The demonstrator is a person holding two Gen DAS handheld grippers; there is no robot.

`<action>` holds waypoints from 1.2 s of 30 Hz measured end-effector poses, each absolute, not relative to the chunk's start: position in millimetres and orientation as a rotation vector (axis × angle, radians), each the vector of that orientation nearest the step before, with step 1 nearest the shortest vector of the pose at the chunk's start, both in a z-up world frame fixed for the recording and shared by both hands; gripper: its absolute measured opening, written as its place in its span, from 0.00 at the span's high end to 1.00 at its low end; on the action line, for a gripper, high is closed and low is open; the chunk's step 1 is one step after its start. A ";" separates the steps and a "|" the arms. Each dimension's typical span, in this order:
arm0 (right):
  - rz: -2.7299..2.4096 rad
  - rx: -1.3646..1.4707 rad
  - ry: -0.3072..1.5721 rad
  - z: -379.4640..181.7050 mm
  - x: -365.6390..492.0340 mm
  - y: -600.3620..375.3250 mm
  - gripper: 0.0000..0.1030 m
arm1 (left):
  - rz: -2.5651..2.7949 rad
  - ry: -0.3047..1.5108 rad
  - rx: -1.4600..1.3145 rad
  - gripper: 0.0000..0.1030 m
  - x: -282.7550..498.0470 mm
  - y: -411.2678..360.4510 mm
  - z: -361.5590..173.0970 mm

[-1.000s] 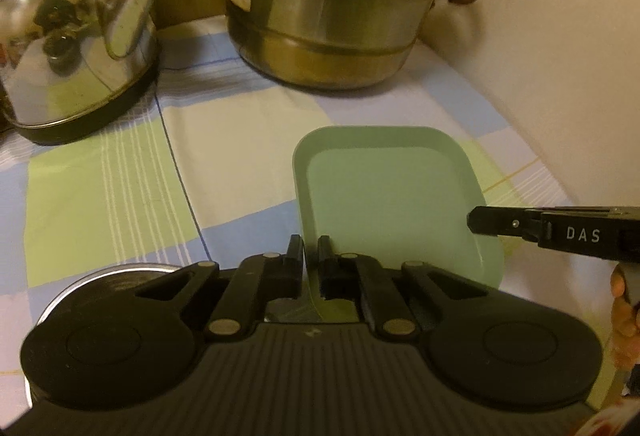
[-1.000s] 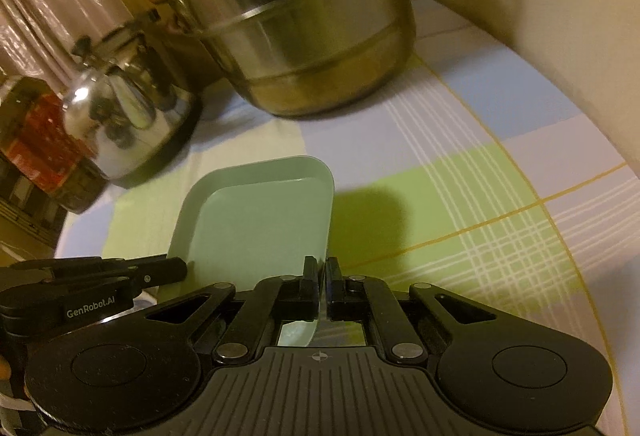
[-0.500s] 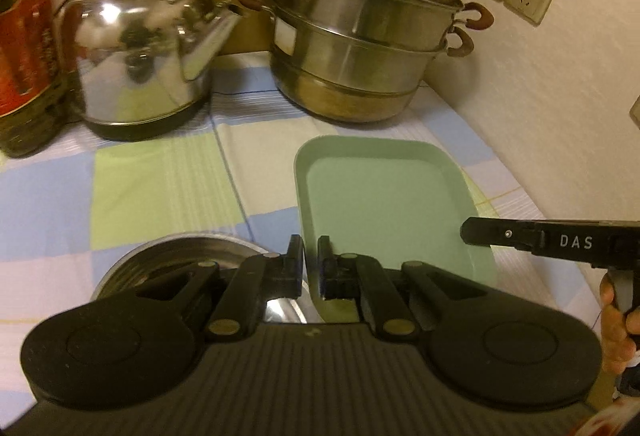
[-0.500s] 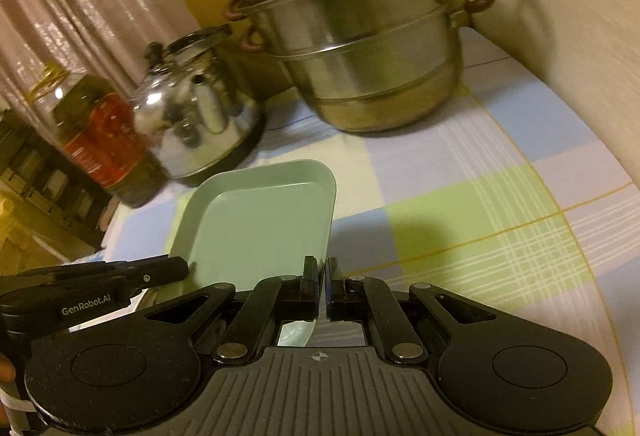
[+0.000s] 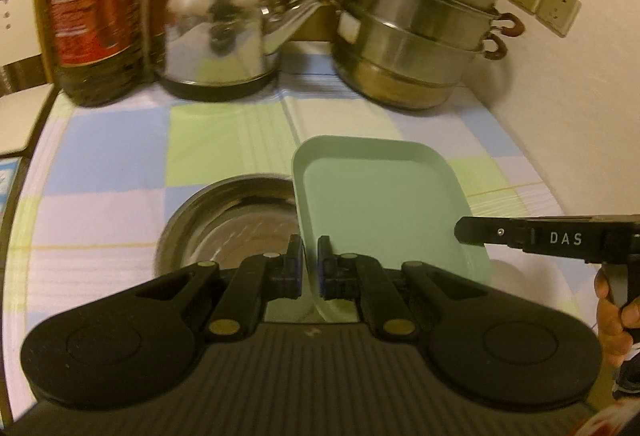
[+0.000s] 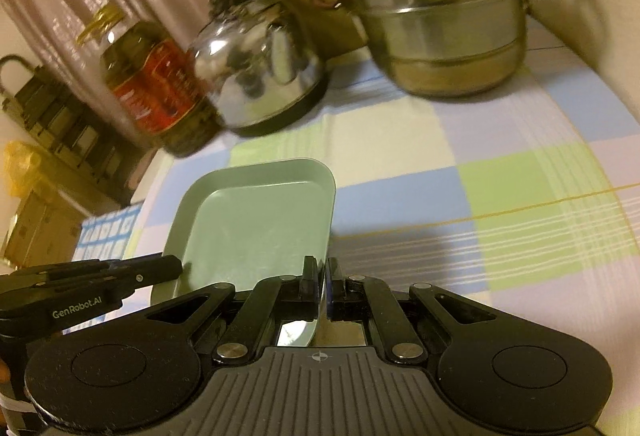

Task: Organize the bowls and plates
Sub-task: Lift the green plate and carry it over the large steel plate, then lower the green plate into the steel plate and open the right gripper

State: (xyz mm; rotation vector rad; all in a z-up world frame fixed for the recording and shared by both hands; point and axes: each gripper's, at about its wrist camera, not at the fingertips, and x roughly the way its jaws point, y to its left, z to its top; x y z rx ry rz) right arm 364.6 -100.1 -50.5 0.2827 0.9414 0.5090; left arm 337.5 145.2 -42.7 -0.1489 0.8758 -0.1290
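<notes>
Tablecloth (image 5: 224, 132) farther below | green plate (image 5: 380, 204) lifted higher | steel bowl (image 5: 232, 224) uncovered

A table (image 5: 100, 156) is wearing a checked cloth (image 6: 500, 196) in blue, green, pale pink and cream squares. Along its far edge an oil bottle (image 5: 94, 8) with a red label is standing at the left, a shiny kettle (image 5: 218, 28) is sitting just beside it, and a stacked steel steamer pot (image 5: 416, 36) is standing at the right, near the wall. Nearer the front, a round metal bowl (image 5: 224, 224) is resting on the cloth.
</notes>
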 end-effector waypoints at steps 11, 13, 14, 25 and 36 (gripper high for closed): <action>0.563 0.226 1.007 -75.5 370.3 -53.8 0.96 | -0.043 0.923 -0.178 0.94 330.4 178.6 -62.2; 0.564 0.219 1.021 -81.6 372.7 -47.9 0.96 | -0.032 0.934 -0.178 0.94 332.7 182.2 -68.5; 0.567 0.215 1.024 -84.6 374.2 -44.8 0.96 | -0.026 0.943 -0.178 0.94 335.3 183.7 -72.2; 0.542 0.176 1.090 -114.6 390.3 -24.6 0.96 | -0.012 1.003 -0.175 0.94 353.7 193.8 -101.6; 0.521 0.138 1.141 -132.3 401.2 -8.8 0.95 | 0.002 1.056 -0.183 0.94 367.7 202.3 -127.3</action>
